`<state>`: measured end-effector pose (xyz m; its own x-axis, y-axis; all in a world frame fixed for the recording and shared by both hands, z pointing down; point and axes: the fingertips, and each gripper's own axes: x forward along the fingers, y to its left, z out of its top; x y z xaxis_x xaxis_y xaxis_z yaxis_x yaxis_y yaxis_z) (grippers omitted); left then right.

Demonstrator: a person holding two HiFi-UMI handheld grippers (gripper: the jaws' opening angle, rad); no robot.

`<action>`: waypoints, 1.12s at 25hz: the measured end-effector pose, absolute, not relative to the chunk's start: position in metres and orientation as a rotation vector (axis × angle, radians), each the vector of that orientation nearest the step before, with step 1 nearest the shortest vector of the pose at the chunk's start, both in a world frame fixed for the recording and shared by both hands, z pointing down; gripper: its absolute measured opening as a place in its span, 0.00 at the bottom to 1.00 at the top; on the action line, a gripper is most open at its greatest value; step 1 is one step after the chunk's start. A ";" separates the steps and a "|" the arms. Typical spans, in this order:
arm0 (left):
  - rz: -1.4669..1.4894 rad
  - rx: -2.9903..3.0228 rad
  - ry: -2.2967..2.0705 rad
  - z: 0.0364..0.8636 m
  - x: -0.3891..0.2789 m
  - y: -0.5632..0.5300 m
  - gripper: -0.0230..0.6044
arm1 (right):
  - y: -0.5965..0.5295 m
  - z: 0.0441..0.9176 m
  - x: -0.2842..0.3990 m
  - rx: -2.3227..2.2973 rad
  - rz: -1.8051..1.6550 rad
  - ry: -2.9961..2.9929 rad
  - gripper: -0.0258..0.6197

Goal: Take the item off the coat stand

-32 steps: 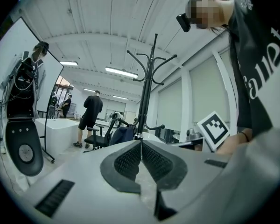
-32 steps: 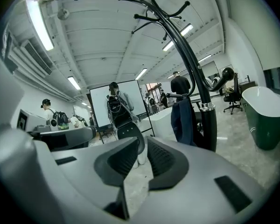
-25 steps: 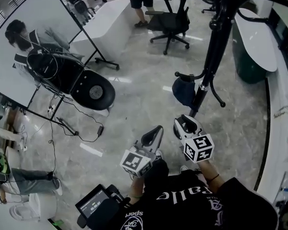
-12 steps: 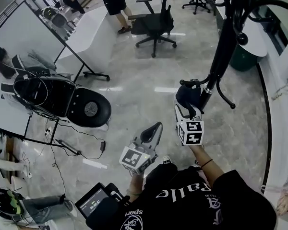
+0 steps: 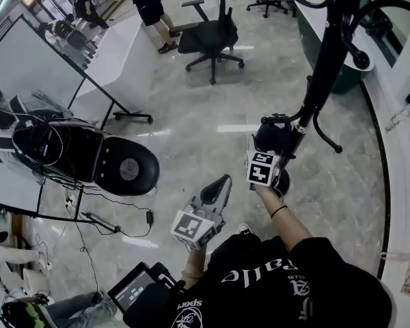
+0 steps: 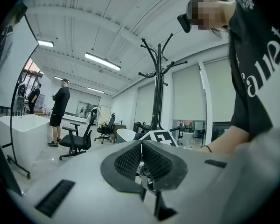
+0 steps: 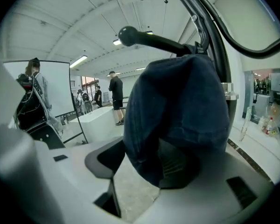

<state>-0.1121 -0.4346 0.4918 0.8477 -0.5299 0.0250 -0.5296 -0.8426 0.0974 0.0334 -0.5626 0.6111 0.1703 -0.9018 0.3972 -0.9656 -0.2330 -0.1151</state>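
Observation:
A dark blue cap (image 5: 272, 137) hangs on a low hook of the black coat stand (image 5: 321, 67). My right gripper (image 5: 265, 149) reaches up to it, jaws opening. In the right gripper view the cap (image 7: 177, 111) hangs from the hook (image 7: 149, 38) down between the two jaws. It drapes against the right pad, and a gap shows at the left pad (image 7: 105, 160). My left gripper (image 5: 220, 185) is held low by the person's body, away from the stand. In the left gripper view that gripper (image 6: 141, 160) has its pads together, nothing between them, and the coat stand (image 6: 157, 87) rises ahead.
A black office chair (image 5: 205, 39) stands beyond the stand, with a white counter (image 5: 126, 60) and a standing person (image 5: 147, 5) behind it. A whiteboard on a frame (image 5: 41, 80) and a black round device (image 5: 89, 152) with floor cables are at the left.
My right gripper has risen from below the cap until the cap sits between its jaws, and the jaws have spread. The left gripper has stayed where it was.

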 end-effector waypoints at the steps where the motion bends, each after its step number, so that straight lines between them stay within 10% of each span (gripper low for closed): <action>1: -0.001 2.923 -0.836 0.494 -0.112 -0.434 0.04 | -0.564 0.612 0.035 2.271 0.572 -1.835 0.38; 10: 0.037 2.897 -0.836 0.510 -0.122 -0.433 0.04 | -0.549 0.612 0.032 2.160 0.381 -1.935 0.12; 28: -0.037 2.858 -0.940 0.493 -0.113 -0.438 0.04 | -0.524 0.499 -0.063 1.506 -0.158 -2.378 0.10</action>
<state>-0.1130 -0.4376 0.4931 0.8054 -0.5925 0.0182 -0.5893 -0.7969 0.1330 -0.0630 -0.5239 0.4988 -0.3927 -0.8956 0.2090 -0.8601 0.4382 0.2613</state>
